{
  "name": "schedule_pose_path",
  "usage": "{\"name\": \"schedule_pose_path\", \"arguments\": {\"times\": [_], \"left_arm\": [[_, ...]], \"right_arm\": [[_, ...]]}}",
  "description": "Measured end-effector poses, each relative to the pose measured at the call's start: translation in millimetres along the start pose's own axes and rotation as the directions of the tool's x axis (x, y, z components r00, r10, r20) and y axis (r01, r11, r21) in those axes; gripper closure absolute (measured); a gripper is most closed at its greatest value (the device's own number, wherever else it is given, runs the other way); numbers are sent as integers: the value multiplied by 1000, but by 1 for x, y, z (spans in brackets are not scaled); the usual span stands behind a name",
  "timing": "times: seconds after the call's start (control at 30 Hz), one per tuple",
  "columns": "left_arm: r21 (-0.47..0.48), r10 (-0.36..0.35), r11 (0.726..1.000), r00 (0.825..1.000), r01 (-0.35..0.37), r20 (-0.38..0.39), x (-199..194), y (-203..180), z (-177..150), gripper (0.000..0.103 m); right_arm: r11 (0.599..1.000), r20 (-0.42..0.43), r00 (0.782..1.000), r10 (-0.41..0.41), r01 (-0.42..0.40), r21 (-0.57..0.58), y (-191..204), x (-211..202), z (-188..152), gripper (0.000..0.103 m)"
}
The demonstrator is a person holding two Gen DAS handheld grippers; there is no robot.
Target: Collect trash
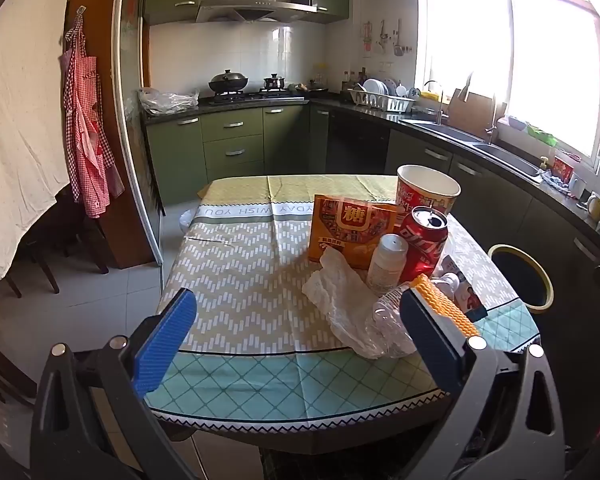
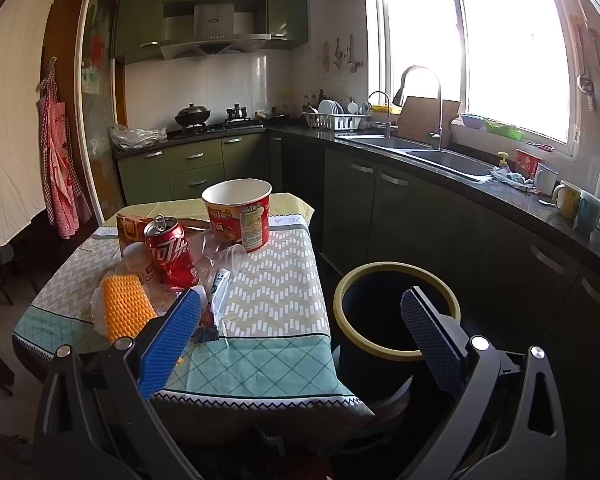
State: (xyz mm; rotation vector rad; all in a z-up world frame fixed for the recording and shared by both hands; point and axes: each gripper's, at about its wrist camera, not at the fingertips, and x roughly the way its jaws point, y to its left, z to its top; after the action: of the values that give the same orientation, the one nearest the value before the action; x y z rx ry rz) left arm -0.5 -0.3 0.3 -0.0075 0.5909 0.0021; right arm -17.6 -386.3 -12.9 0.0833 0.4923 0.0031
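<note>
We hold both grippers back at the near edge of the table (image 1: 236, 272), tilted down toward it, with nothing touched so far. Our left gripper (image 1: 300, 316) stands with its jaws spread as wide as they go and nothing between the pads; the right gripper (image 2: 304, 332) is likewise fully spread and empty.

The trash sits in one cluster on the table's right half, toward the bin. The red cola can (image 1: 422, 244) stands upright with its tab opened. Just behind it stands the empty instant noodle cup (image 1: 428, 192), to its left the orange snack box (image 1: 350, 232). A small white bottle (image 1: 388, 264) stands just in front of the can, and a crumpled tissue (image 1: 336, 300) and a crushed clear plastic bottle (image 1: 388, 324) lie nearer us.

The dark trash bin (image 2: 396, 312) with its yellow rim stands on the floor just beside the table's right edge, open-topped, likely placed there for short drops. We judge collecting has not begun; the tissue and crushed bottle look easiest to reach first.
</note>
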Motion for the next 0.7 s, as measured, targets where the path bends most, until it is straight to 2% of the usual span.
{"name": "schedule_pose_path", "arguments": {"times": [0.7], "left_arm": [[18,-10,1000,1000,10,-1,-4,-6,1,6]], "right_arm": [[1000,2,1000,8,-8,9,-2,0,0,4]]}}
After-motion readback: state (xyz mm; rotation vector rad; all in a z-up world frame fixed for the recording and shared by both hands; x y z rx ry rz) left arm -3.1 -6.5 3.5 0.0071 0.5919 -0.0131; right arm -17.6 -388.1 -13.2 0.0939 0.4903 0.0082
